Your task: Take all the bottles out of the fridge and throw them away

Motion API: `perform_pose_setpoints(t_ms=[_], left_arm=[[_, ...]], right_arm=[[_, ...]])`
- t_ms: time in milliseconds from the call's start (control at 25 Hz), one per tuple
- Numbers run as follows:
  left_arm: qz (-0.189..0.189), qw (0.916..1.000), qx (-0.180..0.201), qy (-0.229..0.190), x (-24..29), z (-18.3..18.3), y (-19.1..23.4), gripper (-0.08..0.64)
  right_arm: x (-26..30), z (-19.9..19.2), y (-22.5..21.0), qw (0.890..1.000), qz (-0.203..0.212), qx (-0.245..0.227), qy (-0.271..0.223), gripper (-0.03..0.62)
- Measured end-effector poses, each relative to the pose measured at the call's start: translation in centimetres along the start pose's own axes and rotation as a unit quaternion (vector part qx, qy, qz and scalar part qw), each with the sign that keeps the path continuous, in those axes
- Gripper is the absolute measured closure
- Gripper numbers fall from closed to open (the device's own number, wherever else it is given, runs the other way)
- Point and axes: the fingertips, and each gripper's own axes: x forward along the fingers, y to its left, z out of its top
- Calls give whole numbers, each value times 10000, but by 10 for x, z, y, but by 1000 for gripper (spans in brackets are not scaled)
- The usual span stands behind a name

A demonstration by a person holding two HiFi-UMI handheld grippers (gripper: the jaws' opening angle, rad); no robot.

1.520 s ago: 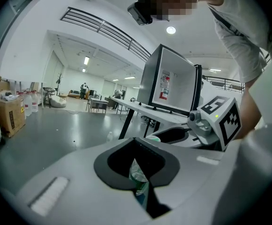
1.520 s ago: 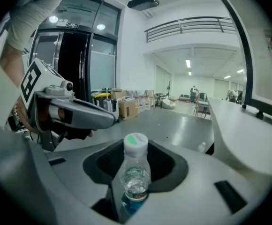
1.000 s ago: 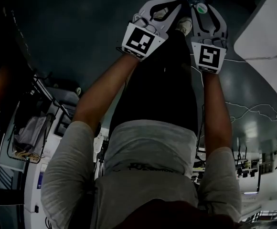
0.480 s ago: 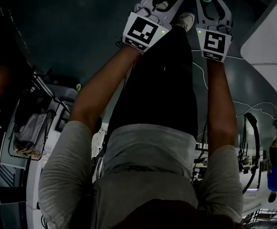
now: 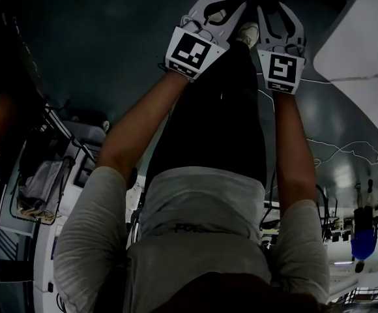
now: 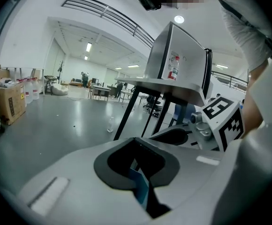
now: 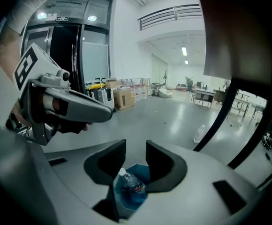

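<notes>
My right gripper hangs open over a blue bin. Its jaws have just been closing, with nothing between the pads. A clear plastic bottle with a white cap lies down in the bin, seen through the gap. In the head view both grippers sit side by side at the top, the right gripper with no bottle in it. My left gripper is shut, its tips meeting, and only a sliver of blue shows below it. The silver fridge stands on a black-legged table ahead.
A loose bottle stands on the grey floor beyond the table legs. Cardboard boxes line the far wall. A white slab juts in at the head view's right. Cables and equipment lie on the floor behind the person.
In the earlier head frames a green-capped bottle sat between the right jaws. It has left them now and lies in the bin. The left gripper has stayed put.
</notes>
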Motion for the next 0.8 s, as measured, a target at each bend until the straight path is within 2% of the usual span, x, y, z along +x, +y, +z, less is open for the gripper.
perform_pose_setpoints(t_ms=[320,640,800], left_arm=[[204,9995,-108,-203,-38,49,-15,551],[189,9983,-48,-543,-71,136,-37,551],[225,9970,91,-729,-91,185,-46,551]], right_arm=[[-55,54,30,9968,225,717,-280,492],[-107,139,21,9952,145,664,-704,535],[-131,192,16,9937,242,560,-935,546]])
